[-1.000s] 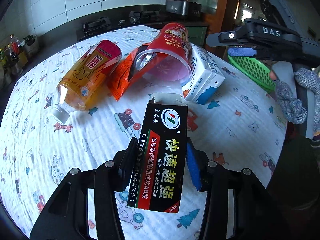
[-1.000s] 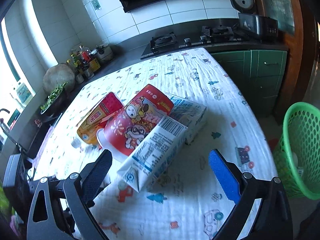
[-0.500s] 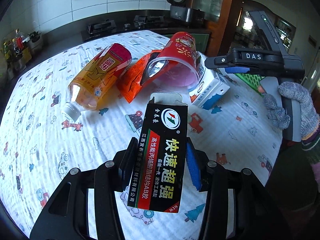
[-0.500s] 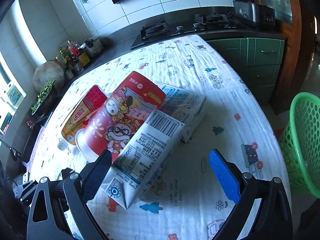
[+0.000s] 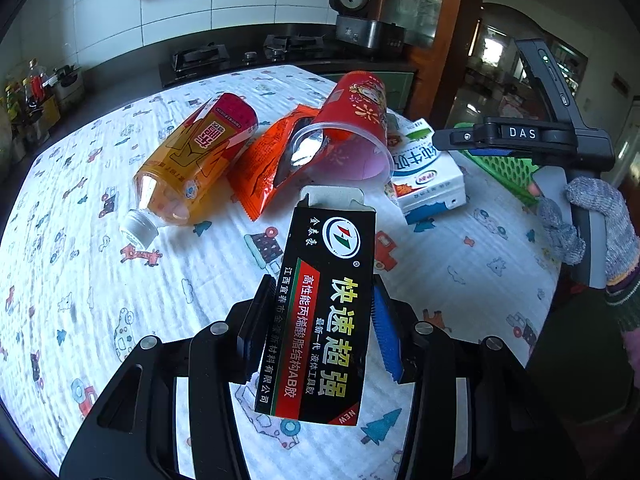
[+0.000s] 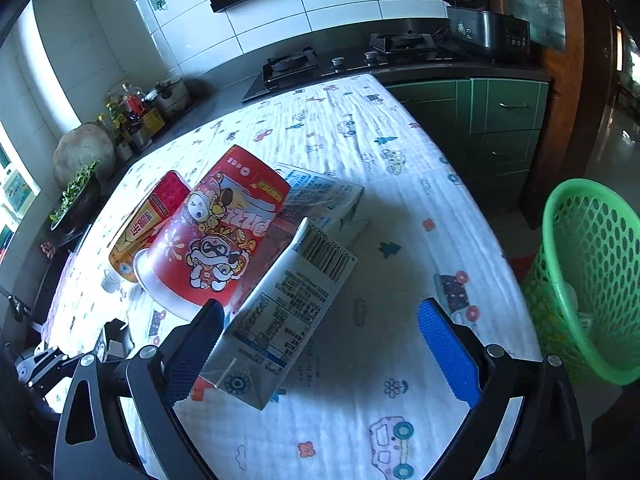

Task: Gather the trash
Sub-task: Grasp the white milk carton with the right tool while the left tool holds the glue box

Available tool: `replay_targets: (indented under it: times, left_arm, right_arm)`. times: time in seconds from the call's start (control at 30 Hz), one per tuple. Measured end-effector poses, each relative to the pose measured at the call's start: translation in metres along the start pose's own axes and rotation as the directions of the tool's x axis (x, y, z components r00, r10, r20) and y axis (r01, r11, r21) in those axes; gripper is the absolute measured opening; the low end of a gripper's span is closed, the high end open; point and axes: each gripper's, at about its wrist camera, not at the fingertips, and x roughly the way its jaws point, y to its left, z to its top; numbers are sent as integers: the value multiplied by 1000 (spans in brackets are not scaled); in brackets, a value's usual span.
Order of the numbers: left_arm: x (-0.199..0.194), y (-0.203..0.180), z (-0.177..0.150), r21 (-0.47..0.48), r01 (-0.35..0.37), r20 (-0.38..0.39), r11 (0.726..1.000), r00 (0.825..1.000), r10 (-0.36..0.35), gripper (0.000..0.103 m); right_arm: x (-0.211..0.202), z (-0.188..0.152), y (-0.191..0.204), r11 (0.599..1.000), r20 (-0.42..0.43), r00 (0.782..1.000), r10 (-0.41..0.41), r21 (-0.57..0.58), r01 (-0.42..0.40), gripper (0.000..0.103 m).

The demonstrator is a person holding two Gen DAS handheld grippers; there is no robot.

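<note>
The left hand-held gripper [image 5: 320, 320] pinches a flat black cardboard glue box [image 5: 320, 316] between its pads, one black and one bumpy blue. The box has shiny print in yellow, red and green, and its top flap stands open. It hangs above the tabletop [image 5: 100, 292], which wears a soft, wrinkly white cloth with little cars and trees on it.

The right hand-held gripper [image 6: 320, 336] is spread wide, with nothing squeezed. A long white milk carton [image 6: 280, 316] with a barcode lies between its pads, close to the dark left pad.

Past the carton lies a big red paper cup [image 6: 216, 236] on its side, with cartoon faces on it. Beside it lies a see-through plastic bottle [image 5: 192, 168] with an orange and red label, and a crinkly orange snack wrapper [image 5: 264, 168] with a silver inside. A green plastic basket [image 6: 592, 276] full of round holes stands off the table's edge, to the right.
</note>
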Motion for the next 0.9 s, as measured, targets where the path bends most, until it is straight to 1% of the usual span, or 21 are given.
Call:
replay_targets:
  times: [0.2,0.33,0.5,0.67,0.77,0.9]
  left_arm:
    - [0,0,0,5,7,3,1000,1000,-7,47]
    - [-3,1,1,7,15,12,1000,1000,-15,47]
    - [-4,5,0,4,26,18,1000,1000,-26,47]
    - [-8,10,1,-1,40,31,999,999,-40,47]
    - [-9,11,1,0,43,34,999,998,-43,47]
    - [-8,13,0,-1,47,35,999,998,-47,47]
  right_arm:
    - [2,-5,-3,1000,-20,1000,-9,23,9,94]
    - [8,-3,-1,998,-46,999,-11,60,14,94]
    - [19,2,8,996,-80,995,-57,67,63,94]
    - [32,6,15,992,-125,989,-85,78,95,94]
    - [37,7,17,992,-146,986,-81,89,95,94]
    - [43,9,20,987,-166,979,-117,87,132,94]
